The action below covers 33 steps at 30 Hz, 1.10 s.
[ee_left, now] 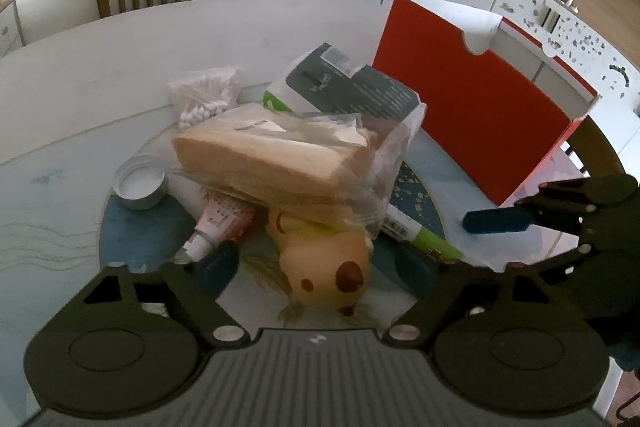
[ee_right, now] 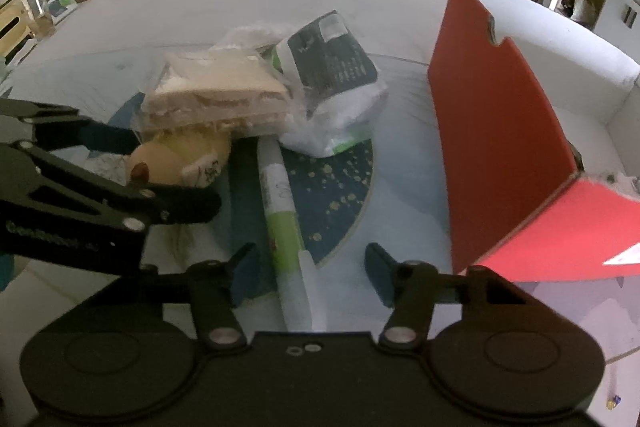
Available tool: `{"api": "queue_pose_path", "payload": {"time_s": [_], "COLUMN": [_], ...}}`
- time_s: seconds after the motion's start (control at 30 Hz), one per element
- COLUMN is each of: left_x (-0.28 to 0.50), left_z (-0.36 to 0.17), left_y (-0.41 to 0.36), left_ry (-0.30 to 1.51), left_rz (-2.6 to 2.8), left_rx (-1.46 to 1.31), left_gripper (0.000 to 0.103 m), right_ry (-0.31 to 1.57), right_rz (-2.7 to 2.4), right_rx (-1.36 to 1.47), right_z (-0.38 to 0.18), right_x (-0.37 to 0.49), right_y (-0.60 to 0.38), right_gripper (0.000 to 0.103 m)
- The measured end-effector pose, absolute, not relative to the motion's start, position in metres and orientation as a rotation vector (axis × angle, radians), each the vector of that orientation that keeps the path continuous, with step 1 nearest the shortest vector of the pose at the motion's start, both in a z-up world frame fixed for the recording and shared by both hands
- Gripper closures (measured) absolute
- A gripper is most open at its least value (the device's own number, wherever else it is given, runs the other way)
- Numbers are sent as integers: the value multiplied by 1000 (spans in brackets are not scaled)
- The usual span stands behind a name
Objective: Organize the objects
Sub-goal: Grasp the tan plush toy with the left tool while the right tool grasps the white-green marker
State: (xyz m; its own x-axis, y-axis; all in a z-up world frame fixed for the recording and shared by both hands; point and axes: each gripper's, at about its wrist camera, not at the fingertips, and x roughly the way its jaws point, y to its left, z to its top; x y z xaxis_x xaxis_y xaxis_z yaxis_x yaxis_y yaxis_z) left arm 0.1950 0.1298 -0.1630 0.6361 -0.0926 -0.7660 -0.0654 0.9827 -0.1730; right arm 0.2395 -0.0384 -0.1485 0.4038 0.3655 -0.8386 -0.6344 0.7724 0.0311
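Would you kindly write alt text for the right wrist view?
The open right gripper straddles a green-and-white tube on a white table. Beyond lie a bagged tan block, a yellow plush toy and a red box; the left gripper reaches in.

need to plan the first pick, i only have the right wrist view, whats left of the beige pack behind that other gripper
Observer: A white bottle cap lies open side up, left of the beige tissue pack.
Operator: anything under the pack besides the plush
Observer: Yes, a pink tube pokes out beneath it, beside the yellow plush toy.
Operator: and behind it
Observer: A clear bag of cotton swabs.
Operator: left gripper holding anything
Observer: No. The left gripper is open around the plush.
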Motion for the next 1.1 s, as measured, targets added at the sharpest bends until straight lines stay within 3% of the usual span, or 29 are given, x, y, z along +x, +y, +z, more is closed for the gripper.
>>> {"api": "queue_pose_path", "payload": {"time_s": [0.13, 0.27, 0.37, 0.53, 1.1], "left_x": [195, 194, 193, 187, 139], "left_z": [-164, -164, -164, -164, -155], "left_y": [130, 131, 131, 134, 113], "left_ry": [897, 900, 903, 918, 962], "left_rz": [-24, -29, -37, -52, -151], "left_rx": [-198, -201, -203, -212, -228], "left_gripper": [44, 55, 57, 60, 61], "right_ry": [961, 963, 974, 984, 1068], "right_rz": [653, 649, 646, 646, 645], "right_rx": [-322, -334, -327, -335, -157], "right_z": [-148, -147, -146, -144, -126], "right_x": [239, 238, 236, 230, 187], "right_y": [-34, -31, -31, -32, -80], "right_gripper": [61, 66, 75, 84, 84]}}
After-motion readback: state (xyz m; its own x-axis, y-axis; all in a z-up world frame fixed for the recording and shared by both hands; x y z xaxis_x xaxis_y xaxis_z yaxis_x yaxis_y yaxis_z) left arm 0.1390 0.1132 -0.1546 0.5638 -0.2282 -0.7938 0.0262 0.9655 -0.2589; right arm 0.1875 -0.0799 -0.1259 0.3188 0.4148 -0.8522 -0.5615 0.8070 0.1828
